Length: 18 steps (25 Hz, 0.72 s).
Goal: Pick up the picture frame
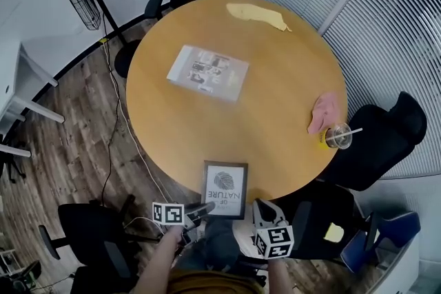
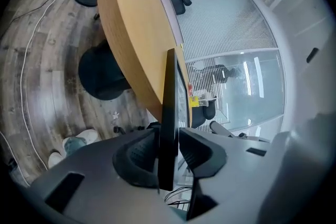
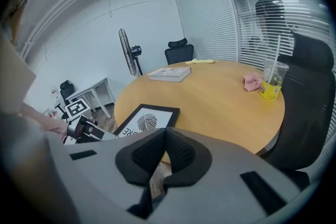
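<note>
Picture frame (image 1: 224,189) lies flat at the near rim of the round surface (image 1: 289,79), its near edge seemingly jutting a little over that rim. The left gripper (image 1: 202,209) has the near left corner. In the left gripper view the frame (image 2: 169,92) runs edge-on between the jaws, both pads pressed on its faces.

The bite is narrow and sits at one corner, so I judge the lift should be slow, with the wrist kept steady so the far end does not swing or drag.

The right gripper (image 1: 262,211) hovers just beside the near right corner, its jaws together and empty. It would have to open before it could steady that side.

The book (image 1: 208,72) and the cup (image 1: 337,136) sit well apart, farther across.
</note>
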Motion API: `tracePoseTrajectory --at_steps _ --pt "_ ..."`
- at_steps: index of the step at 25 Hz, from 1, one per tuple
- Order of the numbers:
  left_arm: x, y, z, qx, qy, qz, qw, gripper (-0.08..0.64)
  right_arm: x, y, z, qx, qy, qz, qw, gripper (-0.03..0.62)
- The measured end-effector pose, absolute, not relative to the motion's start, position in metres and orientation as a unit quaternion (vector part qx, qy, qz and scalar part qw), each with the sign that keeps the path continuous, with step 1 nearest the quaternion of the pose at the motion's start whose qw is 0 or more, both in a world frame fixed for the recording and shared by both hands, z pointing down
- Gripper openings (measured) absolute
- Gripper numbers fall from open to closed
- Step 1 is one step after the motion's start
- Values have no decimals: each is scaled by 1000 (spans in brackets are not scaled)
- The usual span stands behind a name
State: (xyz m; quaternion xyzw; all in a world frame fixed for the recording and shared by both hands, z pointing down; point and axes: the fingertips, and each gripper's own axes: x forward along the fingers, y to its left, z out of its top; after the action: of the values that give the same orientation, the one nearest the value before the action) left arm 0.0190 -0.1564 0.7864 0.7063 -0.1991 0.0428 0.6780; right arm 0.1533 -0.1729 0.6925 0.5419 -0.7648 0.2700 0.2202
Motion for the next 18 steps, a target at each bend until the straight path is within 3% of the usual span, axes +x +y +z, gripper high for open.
tracePoseTrajectory --at_steps 4,18 --pt "22 -158 784 698 -189 24 690 95 154 -172 697 541 -762 277 222 12" --pt "24 -154 779 692 -172 -2 702 66 147 -169 692 547 -762 276 211 12"
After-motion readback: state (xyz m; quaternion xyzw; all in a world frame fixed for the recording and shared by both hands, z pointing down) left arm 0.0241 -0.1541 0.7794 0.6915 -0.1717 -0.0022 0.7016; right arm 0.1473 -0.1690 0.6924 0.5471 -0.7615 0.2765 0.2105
